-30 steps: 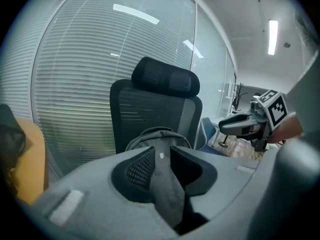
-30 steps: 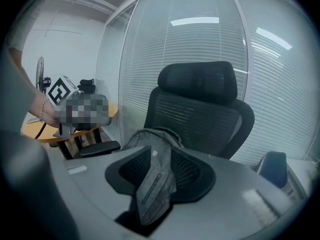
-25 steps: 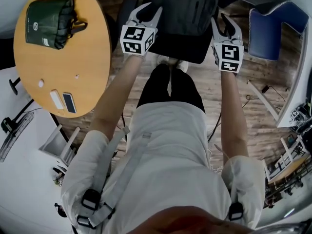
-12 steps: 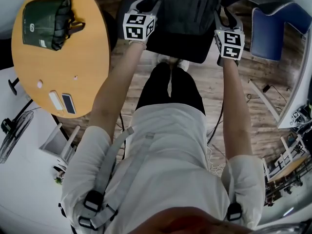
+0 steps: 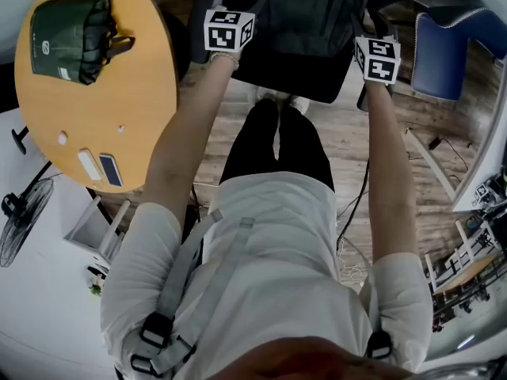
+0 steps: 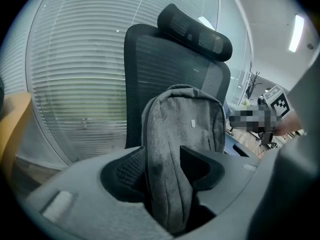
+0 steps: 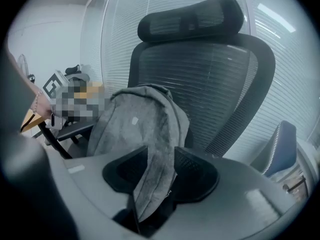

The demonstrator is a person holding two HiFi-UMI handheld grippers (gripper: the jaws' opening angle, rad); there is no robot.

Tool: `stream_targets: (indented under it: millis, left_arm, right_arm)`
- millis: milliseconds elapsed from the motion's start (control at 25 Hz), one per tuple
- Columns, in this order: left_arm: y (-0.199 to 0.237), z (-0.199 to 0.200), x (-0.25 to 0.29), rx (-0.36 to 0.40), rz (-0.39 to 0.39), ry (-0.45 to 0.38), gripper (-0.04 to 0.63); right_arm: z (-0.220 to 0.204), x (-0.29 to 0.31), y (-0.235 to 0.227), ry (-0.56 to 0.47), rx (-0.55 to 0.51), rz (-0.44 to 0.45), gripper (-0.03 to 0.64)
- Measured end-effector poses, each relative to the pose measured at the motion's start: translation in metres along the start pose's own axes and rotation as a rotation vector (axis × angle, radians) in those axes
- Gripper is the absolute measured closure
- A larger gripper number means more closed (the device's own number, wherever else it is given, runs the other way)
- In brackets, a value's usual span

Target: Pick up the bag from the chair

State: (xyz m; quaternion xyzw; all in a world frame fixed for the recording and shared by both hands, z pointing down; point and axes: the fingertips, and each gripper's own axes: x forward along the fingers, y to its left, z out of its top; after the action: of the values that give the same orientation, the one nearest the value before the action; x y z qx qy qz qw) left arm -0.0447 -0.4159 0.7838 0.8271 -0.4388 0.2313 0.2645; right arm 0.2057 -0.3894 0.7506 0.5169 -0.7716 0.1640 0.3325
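Grey fabric backpack stands upright on the seat of the black mesh office chair, leaning on the backrest below the headrest. Its left side edge runs down between the jaws of the left gripper. Its right side edge hangs between the jaws of the right gripper. Both sets of jaws have just been opening and stand apart around the fabric. No pad looks pressed home, so nothing is gripped yet.

Risks, as judged:
- Each gripper has only a thin fold of soft cloth between its jaws. Closing on that alone could let the fabric slide out under the backpack's weight on the lift.
- Closing or lifting one side before the other would likely tip the backpack sideways off the seat.
- If the chair swivels, a push toward the far side could turn it and pull the edges out of the jaws.

Further out, at left: round wooden table carrying a dark green bag, well apart. That bag is not on the chair, so it is not the target.
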Motion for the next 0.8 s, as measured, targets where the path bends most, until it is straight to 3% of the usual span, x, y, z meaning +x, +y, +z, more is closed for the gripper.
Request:
stream_targets:
  millis: [440, 680, 800]
  left_arm:
    - [0.019, -0.012, 0.024, -0.059, -0.005, 0.003, 0.35]
    - [0.015, -0.009, 0.035, -0.067, -0.01, -0.004, 0.341]
    - [0.013, -0.009, 0.037, -0.042, -0.015, 0.008, 0.4]
  right_arm:
    - [-0.016, 0.041, -0.011, 0.034, 0.095, -0.009, 0.379]
    - [-0.016, 0.052, -0.018, 0.029, 0.1, -0.021, 0.399]
    - [-0.017, 0.051, -0.021, 0.028, 0.102, -0.035, 0.447]
